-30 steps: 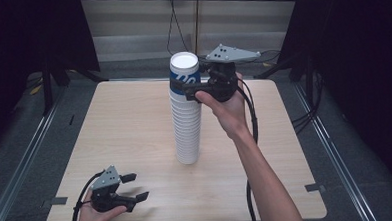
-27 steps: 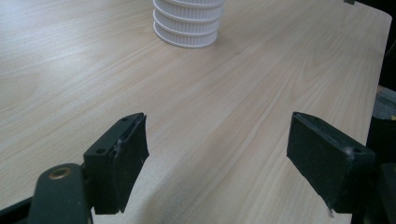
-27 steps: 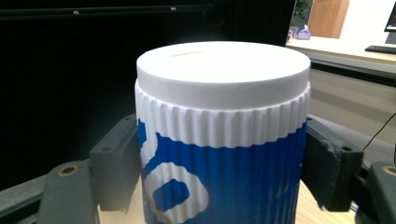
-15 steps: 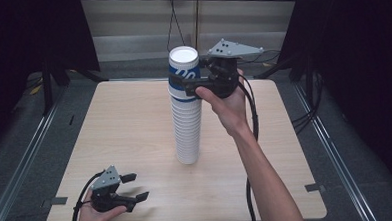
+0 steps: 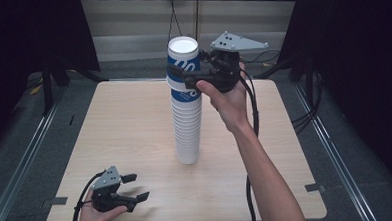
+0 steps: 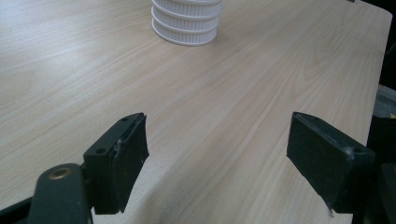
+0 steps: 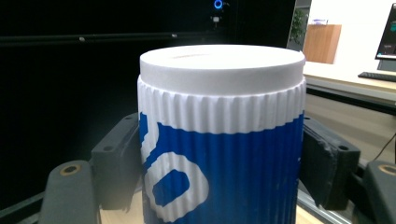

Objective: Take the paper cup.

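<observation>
While the left gripper rests low at the near left corner of the table in the high view, its jaws spread apart with nothing between them, the right gripper is raised at the far side, its jaws set on either side of the top cup; that blue-and-white cup sits upside down, lifted a little out of the tall stack of cups that stands just below and ahead of the right gripper, well apart from the left one; the jaws have just been closing, with the cup between them.

Seen from the left gripper view, both black pads stand wide over bare wood; the ribbed white foot of the stack lies straight ahead of them, well beyond their tips, slightly to the left.

Seen from the right gripper view, the top cup stands between the jaws, its flat white base uppermost; one pad lies against its left wall, the other against its right wall, so the tongs are clamped on the cup.
</observation>
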